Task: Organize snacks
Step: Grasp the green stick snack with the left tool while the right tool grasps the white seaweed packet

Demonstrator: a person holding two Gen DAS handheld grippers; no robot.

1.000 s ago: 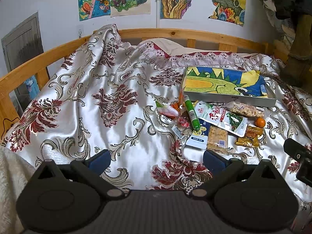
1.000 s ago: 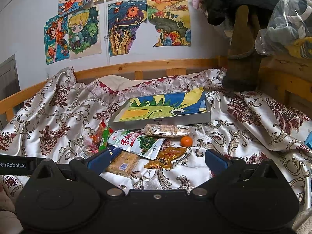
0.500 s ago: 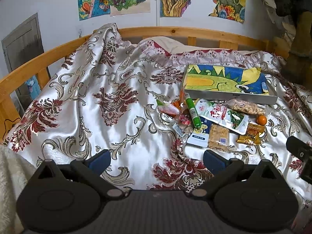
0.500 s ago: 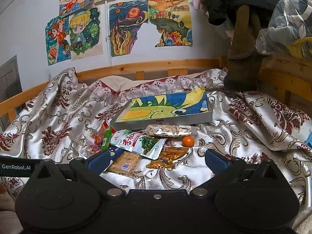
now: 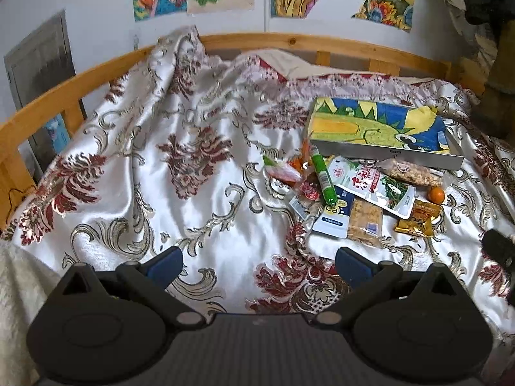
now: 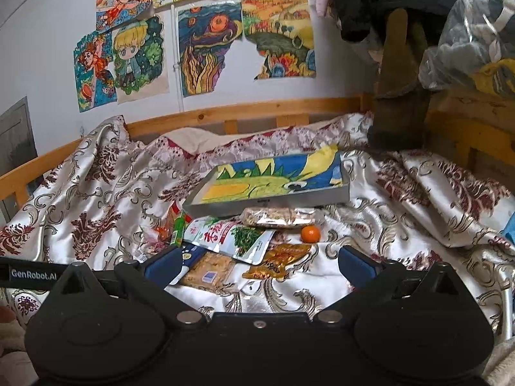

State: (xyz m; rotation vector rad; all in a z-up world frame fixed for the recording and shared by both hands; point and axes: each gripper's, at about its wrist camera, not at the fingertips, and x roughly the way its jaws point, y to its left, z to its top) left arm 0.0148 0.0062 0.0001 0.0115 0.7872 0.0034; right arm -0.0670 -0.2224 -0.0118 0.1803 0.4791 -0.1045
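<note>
Several snacks lie in a pile on the satin bedspread (image 5: 161,193): a green tube (image 5: 323,177), a white and green pouch (image 5: 370,186), a cracker pack (image 5: 365,222), a yellow packet (image 5: 418,218), a small orange (image 5: 436,195) and a nut bar (image 5: 410,173). Behind them lies a shallow grey box (image 5: 386,154) with a dinosaur drawing in it. My left gripper (image 5: 257,263) is open and empty, short of the pile. My right gripper (image 6: 257,265) is open and empty, just before the cracker pack (image 6: 207,271) and yellow packet (image 6: 280,260).
A wooden bed rail (image 5: 289,40) runs round the back. Drawings (image 6: 206,51) hang on the wall. Clothes and bags (image 6: 466,32) pile up at the right. The right gripper's tip shows at the left wrist view's right edge (image 5: 499,251).
Both grippers have moved slightly forward toward the snack pile. Both stay open and empty. The snacks have not moved.
</note>
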